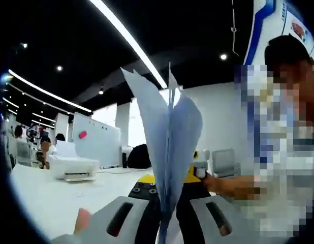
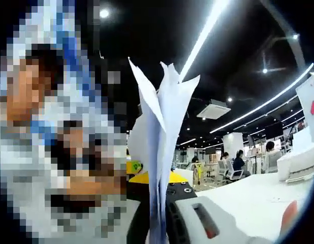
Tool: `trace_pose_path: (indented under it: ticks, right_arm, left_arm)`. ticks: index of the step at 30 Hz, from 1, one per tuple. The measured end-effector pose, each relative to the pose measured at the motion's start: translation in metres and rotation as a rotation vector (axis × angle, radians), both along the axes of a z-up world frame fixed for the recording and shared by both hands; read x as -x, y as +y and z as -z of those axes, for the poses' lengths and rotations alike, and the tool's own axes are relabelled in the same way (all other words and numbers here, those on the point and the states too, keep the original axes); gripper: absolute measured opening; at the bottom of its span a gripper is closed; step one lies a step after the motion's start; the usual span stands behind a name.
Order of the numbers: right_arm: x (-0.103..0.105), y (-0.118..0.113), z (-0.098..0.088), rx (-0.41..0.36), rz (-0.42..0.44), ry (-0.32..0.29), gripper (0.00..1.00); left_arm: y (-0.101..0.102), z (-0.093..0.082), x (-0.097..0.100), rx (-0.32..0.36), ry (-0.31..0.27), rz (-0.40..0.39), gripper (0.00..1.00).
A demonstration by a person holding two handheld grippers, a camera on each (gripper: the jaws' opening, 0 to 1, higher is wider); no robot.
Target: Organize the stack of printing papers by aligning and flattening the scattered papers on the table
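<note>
In the left gripper view, the left hand-held gripper (image 1: 164,216) rises from the bottom edge with its two pale grey jaws drawn in narrow on the lower edge of the stack of papers (image 1: 169,152); the exact contact line is cut off by the picture's lower edge. The papers stand upright between the jaws, thin white sheets fanned apart at the top into several pointed corners, edges uneven and not aligned. A fingertip (image 1: 82,219) shows at the lower left beside the jaw. Behind the sheets a black and yellow gripper body (image 1: 190,185) is partly hidden, and whether it touches the papers cannot be told. In the right gripper view, the right hand-held gripper (image 2: 159,223) likewise stands nearly closed on the bottom of the same papers, with only its right jaw clearly seen; the left jaw is lost behind sheets and mosaic. The papers are held clear above the tabletop (image 1: 55,195), a smooth white surface. Farther back on it sits a white boxy printer (image 1: 73,168) with a slot in front. Beyond stand a whiteboard (image 1: 98,140) carrying a small pink item, seated people (image 2: 238,162) too small to make out, and long ceiling light strips (image 1: 129,38) on a dark ceiling.
</note>
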State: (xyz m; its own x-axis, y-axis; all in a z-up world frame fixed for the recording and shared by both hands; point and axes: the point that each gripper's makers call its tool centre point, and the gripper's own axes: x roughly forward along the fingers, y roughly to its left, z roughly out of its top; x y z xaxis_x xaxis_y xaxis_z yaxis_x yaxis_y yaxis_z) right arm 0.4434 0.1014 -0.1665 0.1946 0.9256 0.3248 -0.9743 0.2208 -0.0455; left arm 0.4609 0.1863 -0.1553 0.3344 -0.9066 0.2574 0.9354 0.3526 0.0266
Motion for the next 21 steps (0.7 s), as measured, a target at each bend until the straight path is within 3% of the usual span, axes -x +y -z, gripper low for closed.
trace_pose_path:
  ticks: [2, 3, 5, 11, 14, 18, 21]
  right_arm:
    - [-0.005, -0.001, 0.008, 0.018, 0.019, 0.019, 0.18]
    - [-0.007, -0.001, 0.019, 0.059, 0.027, 0.051, 0.18]
    - [-0.008, -0.005, 0.019, 0.057, 0.046, 0.038, 0.18]
    - [-0.012, -0.017, 0.013, 0.072, 0.082, 0.041, 0.17]
    - [-0.011, -0.013, 0.014, 0.097, 0.105, 0.025, 0.17]
    - [-0.013, -0.015, 0.023, 0.147, 0.162, 0.03, 0.28]
    - [-0.027, -0.032, 0.037, 0.2, 0.321, 0.041, 0.42]
  left_arm:
    - [0.001, 0.008, -0.005, -0.013, 0.025, -0.027, 0.27]
    - [0.0, 0.014, -0.008, -0.02, 0.028, -0.043, 0.26]
    - [0.0, 0.018, -0.006, -0.013, 0.037, -0.034, 0.25]
    - [0.004, 0.01, -0.01, 0.015, 0.028, -0.054, 0.25]
    - [-0.003, 0.009, -0.009, 0.02, 0.021, -0.046, 0.25]
    - [-0.008, 0.01, -0.008, 0.01, 0.017, -0.042, 0.16]
    - [-0.013, 0.011, -0.006, 0.01, -0.004, -0.038, 0.11]
